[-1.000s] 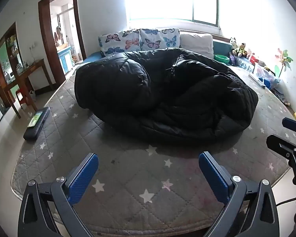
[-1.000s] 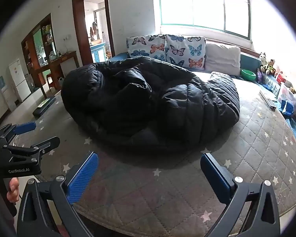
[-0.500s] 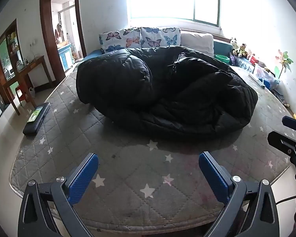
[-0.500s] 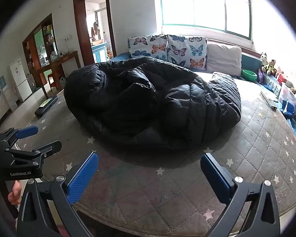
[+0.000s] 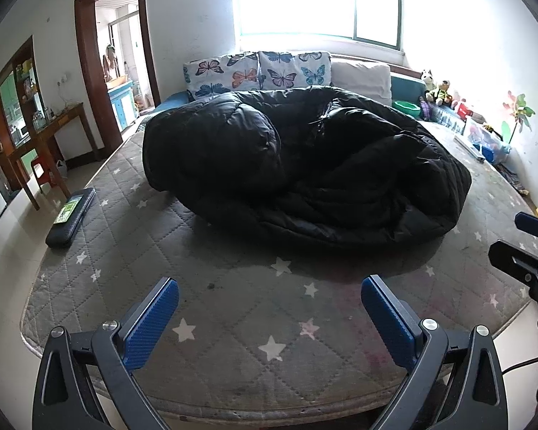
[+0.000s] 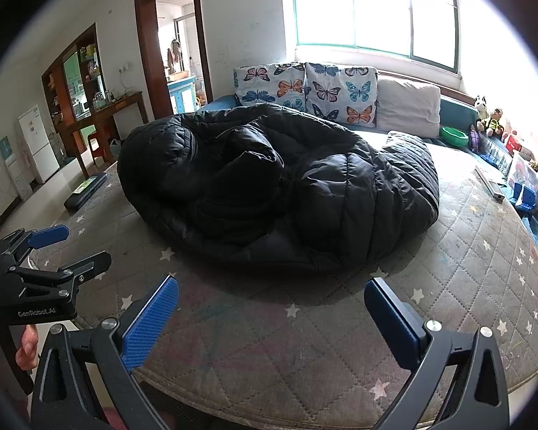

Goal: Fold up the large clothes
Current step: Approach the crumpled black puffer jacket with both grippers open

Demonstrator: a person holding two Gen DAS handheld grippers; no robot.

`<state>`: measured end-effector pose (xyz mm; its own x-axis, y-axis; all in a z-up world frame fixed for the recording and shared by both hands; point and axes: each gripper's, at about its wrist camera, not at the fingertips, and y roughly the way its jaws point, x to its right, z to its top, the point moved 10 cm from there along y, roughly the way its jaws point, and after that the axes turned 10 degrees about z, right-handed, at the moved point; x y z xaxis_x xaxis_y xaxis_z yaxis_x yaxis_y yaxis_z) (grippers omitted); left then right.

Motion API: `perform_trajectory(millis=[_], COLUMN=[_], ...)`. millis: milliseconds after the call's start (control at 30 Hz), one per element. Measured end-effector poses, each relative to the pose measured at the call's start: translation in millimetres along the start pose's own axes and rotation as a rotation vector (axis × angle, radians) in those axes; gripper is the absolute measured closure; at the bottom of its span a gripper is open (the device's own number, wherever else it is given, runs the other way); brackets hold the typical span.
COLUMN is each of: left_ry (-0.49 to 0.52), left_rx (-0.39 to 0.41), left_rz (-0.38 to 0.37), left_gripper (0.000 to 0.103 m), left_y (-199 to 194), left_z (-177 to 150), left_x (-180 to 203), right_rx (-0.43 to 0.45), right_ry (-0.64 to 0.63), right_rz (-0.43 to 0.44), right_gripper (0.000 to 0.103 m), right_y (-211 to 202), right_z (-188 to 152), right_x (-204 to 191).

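both grippers creep closer to the bed, so the black puffer coat [image 5: 305, 165] looms bigger. it's heaped mid-mattress [image 5: 233, 322]. i've got my left gripper [image 5: 269, 308] and right gripper [image 6: 270, 306] spread wide, holding nothing.

Bare star-quilted mattress [image 5: 240, 308] lies open ahead of both wide-spread grippers, until the heaped black down coat [image 5: 305, 165] blocks passage at twelve o'clock, with a dark case [image 5: 70, 216] at ten.
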<state>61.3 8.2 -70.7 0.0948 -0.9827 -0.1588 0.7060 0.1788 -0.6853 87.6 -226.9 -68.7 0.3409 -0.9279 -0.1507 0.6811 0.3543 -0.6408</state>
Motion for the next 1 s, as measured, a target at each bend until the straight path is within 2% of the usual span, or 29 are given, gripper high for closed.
perform_trajectory(millis=[1000], left_ry=[0.002], left_rx=[-0.020], left_rz=[-0.029], left_gripper=[0.000], left_y=[7.8], left_z=[-0.6], left_x=[5.7], right_rx=[-0.004], right_ry=[0.000], right_rz=[0.005], right_gripper=[0.000], right_y=[1.6], right_z=[1.0], right_x=[0.7])
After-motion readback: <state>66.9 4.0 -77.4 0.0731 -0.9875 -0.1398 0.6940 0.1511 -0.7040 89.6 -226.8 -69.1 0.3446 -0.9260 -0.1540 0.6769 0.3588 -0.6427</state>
